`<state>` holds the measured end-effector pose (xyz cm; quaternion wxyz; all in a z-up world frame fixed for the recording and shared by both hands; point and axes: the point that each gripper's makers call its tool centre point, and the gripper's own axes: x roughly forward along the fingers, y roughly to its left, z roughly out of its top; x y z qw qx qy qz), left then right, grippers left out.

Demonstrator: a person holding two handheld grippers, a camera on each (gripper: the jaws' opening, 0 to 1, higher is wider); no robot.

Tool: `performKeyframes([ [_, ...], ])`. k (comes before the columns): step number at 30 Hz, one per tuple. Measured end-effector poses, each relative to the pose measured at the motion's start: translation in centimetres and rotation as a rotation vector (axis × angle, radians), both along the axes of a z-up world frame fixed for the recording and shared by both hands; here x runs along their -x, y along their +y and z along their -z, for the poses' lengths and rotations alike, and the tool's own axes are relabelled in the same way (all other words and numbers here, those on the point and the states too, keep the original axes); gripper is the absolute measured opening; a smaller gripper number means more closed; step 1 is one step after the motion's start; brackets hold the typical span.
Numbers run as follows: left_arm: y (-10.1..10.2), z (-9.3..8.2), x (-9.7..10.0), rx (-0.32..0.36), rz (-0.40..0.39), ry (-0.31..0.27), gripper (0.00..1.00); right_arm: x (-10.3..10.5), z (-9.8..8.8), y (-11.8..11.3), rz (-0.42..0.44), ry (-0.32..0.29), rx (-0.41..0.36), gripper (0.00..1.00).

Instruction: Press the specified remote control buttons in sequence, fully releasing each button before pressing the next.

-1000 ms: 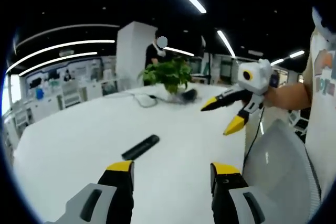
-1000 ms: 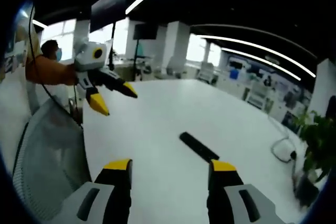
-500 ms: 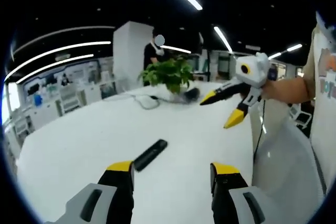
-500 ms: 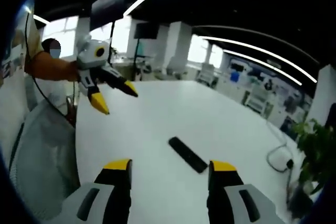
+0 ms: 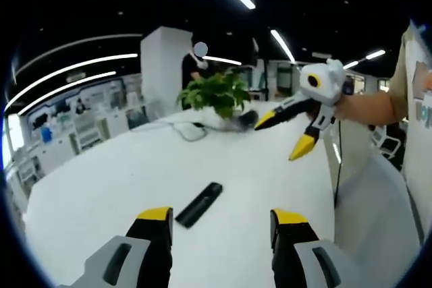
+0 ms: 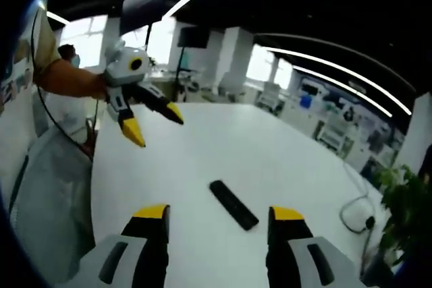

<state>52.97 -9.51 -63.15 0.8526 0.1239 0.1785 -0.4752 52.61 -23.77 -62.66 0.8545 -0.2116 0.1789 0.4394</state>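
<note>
Over the last second I bring both grippers closer to the remote control [image 5: 199, 204]. In the left gripper view it now lies just ahead of my left gripper [image 5: 222, 224], nearer its left jaw, where earlier it sat farther out on the white table [image 5: 101, 180]. In the right gripper view the remote control [image 6: 233, 204] now sits almost between the jaws of my right gripper [image 6: 219, 224].
</note>
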Motion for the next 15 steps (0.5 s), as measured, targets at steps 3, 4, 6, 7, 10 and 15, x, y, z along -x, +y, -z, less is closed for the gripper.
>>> performKeyframes([
  [3,0.0,0.0,-0.4,-0.01,0.006,-0.003,0.59,-0.5,-0.2,0.0,-0.006,0.001,-0.001,0.57],
  [4,0.0,0.0,-0.6,-0.012,0.008,-0.003,0.59,-0.7,0.0,-0.1,-0.011,0.003,0.012,0.57],
  [6,0.0,0.1,-0.9,-0.022,0.011,-0.008,0.59,-0.9,0.1,-0.2,-0.016,-0.001,0.025,0.56],
  [7,0.0,0.2,-1.1,-0.028,0.014,-0.012,0.59,-1.0,0.1,-0.2,-0.017,0.001,0.028,0.56],
  [10,-0.1,0.2,-1.4,-0.03,0.019,-0.011,0.59,-1.4,0.1,-0.2,-0.025,0.003,0.034,0.56],
  [15,-0.3,0.2,-1.8,-0.049,0.035,-0.013,0.59,-2.0,0.3,-0.3,-0.037,0.012,0.051,0.56],
])
